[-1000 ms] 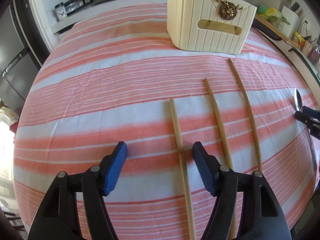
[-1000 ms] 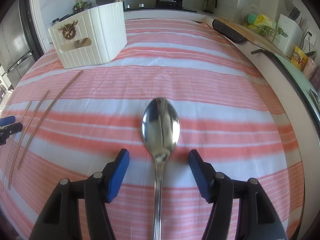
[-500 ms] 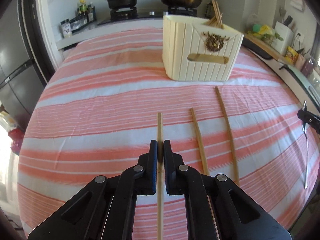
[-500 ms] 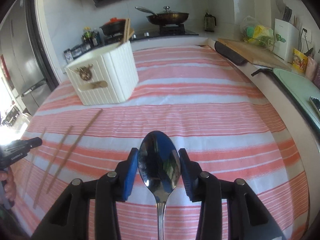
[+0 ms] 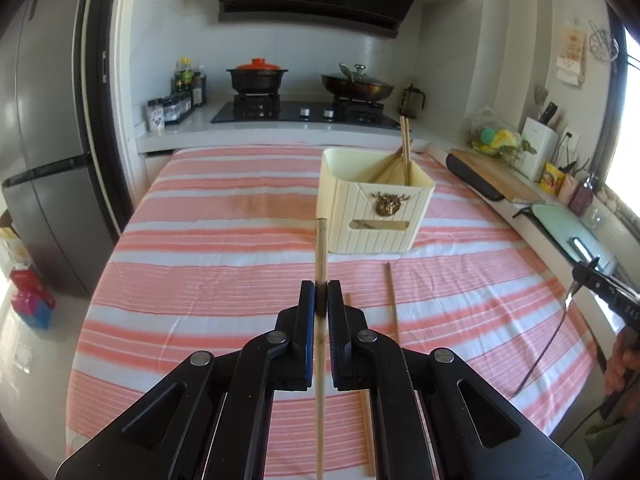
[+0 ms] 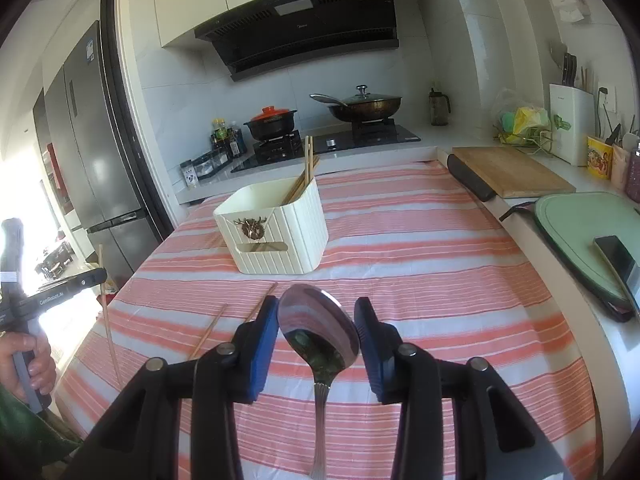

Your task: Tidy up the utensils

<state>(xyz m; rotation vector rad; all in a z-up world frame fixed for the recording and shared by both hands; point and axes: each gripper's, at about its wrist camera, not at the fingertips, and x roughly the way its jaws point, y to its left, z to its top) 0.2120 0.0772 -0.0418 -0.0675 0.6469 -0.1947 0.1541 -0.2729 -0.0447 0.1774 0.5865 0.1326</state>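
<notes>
The table (image 5: pixel 208 240), draped in a pink-and-white striped cloth, filled most of what I could see. Toward twelve o'clock on it stood one cream ribbed box (image 5: pixel 376 216), with a small cluster of chopsticks (image 5: pixel 405 148) leaning inside against its far corner; I could not count them for certain.

The left gripper (image 5: pixel 321 300) had its jaws pressed together on a single chopstick (image 5: pixel 320 252), lifted clear of the cloth. Its long axis ran straight from six to twelve o'clock in the left wrist view, the far tip pointing at the box's near-left corner. The right wrist view showed the same stick at nine o'clock, standing nearly upright above and below that gripper.

Two more chopsticks lay flat on the cloth: one (image 5: pixel 392 296) just right of the left gripper, running lengthwise toward the box, and another (image 5: pixel 368 432) partly hidden under the gripper's right finger.

The right gripper (image 6: pixel 317 340) held one steel spoon (image 6: pixel 320 332) above the table. Its blue pads (image 6: pixel 264 344) sat against the sides of the bowl. The spoon's long axis ran from six to twelve o'clock, bowl forward and aimed toward the box, handle trailing back between the fingers.
</notes>
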